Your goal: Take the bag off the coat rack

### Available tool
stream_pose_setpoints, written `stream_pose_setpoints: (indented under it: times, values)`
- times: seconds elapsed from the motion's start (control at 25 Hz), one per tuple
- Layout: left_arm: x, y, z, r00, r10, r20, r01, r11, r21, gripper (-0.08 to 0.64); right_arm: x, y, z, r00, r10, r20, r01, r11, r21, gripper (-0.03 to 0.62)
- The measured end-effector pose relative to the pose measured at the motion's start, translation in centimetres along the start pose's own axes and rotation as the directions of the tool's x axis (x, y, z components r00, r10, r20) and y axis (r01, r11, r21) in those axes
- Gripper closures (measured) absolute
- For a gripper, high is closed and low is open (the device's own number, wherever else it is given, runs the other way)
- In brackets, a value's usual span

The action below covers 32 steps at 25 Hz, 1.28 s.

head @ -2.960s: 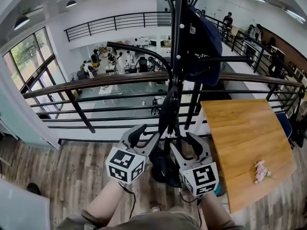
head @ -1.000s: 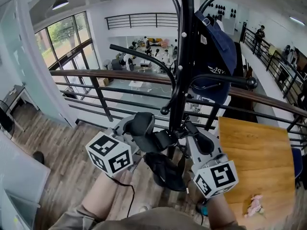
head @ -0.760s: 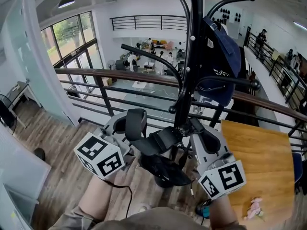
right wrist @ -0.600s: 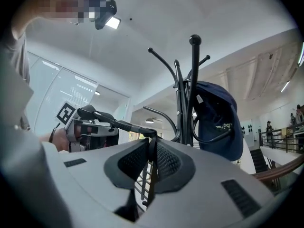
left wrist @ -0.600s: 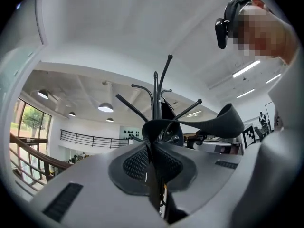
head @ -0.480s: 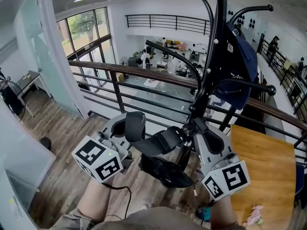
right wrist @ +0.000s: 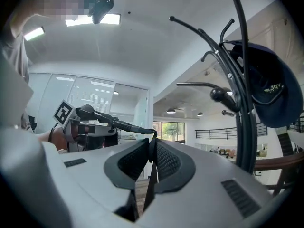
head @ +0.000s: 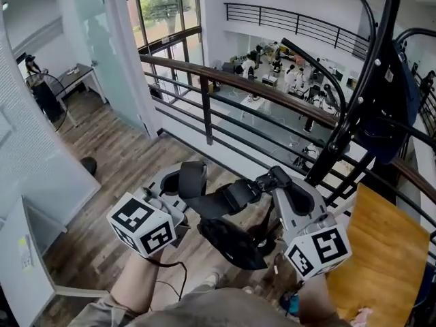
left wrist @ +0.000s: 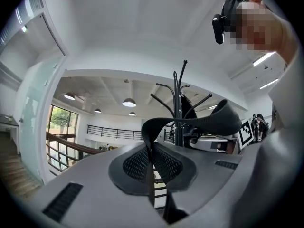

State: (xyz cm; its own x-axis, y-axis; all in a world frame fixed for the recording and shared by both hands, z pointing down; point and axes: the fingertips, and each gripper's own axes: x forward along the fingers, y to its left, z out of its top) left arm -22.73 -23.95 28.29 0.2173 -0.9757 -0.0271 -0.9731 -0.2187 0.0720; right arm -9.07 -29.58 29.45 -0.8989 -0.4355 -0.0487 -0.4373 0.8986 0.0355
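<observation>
— Is the bag (head: 235, 240) off the coat rack (head: 354, 107)?
— I'd say so: it hangs clear, left of the rack, from its strap (head: 225, 199). The left gripper (head: 193, 177) and right gripper (head: 276, 180) are both pinched tight on that strap (only carrying away remains).

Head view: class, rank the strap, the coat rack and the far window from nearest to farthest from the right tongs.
1. Strap, held in the right tongs.
2. Coat rack, just beyond, right.
3. Window, far upper left.
</observation>
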Motion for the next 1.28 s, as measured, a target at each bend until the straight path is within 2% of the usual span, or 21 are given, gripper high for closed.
stream_pose_setpoints:
  times: [0.28,0.64,0.8,1.0,1.28]
  values:
    - [-5.9,3.2,-2.0,0.987,0.159,-0.037,-0.159,0.987,-0.013,0.534,3.1,4.9,-2.6,0.989,0.145,-0.031,-0.144,0.989,0.034,0.540]
    - [-12.1,6.1,-4.7,0.942,0.321,-0.099,-0.321,0.947,0.018,0.534,6.9,10.3,-5.5,0.945,0.317,-0.078,-0.314,0.948,0.049,0.538]
    - [-13.7,6.6,-6.8,0.921,0.365,-0.133,-0.368,0.930,0.004,0.534,7.6,11.9,-7.7,0.923,0.367,-0.120,-0.361,0.930,0.067,0.538]
    - [-15.3,7.4,-9.4,0.897,0.402,-0.183,-0.411,0.911,-0.015,0.533,8.4,13.0,-10.3,0.905,0.388,-0.175,-0.373,0.921,0.112,0.538]
    - [-15.9,7.5,-8.0,0.895,0.411,-0.171,-0.423,0.906,-0.033,0.532,8.7,13.2,-9.3,0.895,0.405,-0.188,-0.388,0.914,0.121,0.538]
